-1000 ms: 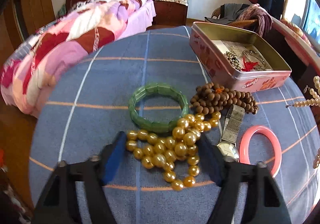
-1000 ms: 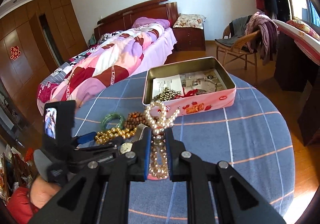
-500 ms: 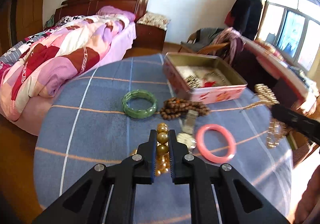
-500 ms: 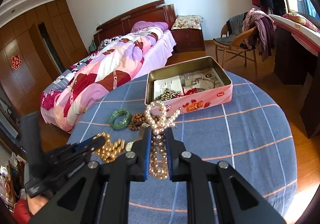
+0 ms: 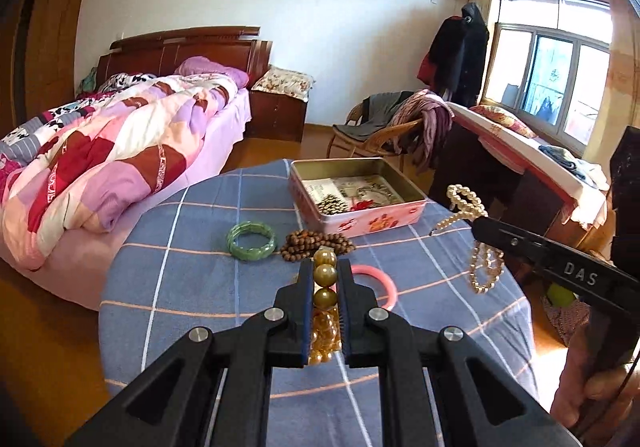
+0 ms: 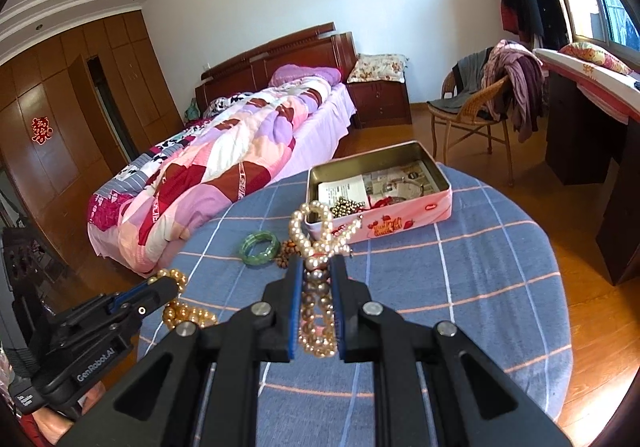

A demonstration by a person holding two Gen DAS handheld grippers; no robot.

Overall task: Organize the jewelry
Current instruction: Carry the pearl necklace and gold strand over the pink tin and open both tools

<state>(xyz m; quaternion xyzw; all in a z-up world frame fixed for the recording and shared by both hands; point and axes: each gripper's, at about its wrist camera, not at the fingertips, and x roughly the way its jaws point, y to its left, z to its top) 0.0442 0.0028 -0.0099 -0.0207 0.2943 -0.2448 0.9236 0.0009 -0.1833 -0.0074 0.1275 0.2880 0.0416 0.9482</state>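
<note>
- Since a second ago: left tongs (image 5: 325, 283) went from spread around the strand of large amber-gold round beads (image 5: 325, 274) lying on the worktop to pressed onto it, lifted clear; camera now looks out across the room.
- Right tongs (image 6: 316, 279) unchanged in grip: pinching the strand of cream pearl beads (image 6: 316, 231), held above the blue checked cloth of the round worktop (image 6: 480, 271).
- Both strands hang loose below the jaws, with a loop standing up past the tips. Neither touches the cloth, as far as these views show.
- Goal: open pink rectangular metal tin (image 6: 400, 225), far side of worktop, already holding paper, a cluster of dark metallic beads and a red item.
- Key relation: tin lies ahead of both tongs. From the right tongs it is straight ahead and slightly right, close, with the pearl loop overlapping its near-left corner in view. From the left tongs it is ahead and to the right, farther off.
- Tin's long axis runs roughly left-right across the approach, so the near wall must be cleared.
- Judgement: right hand is nearer and should drop first; left follows over the same wall.
- Left on cloth: green jade-like segmented bangle (image 5: 252, 240), pile of small brown wooden beads (image 5: 316, 243), pink plastic ring bangle (image 5: 380, 287), all near-left of the tin.
- Risk: dangling tails catching the tin's rim.
</note>
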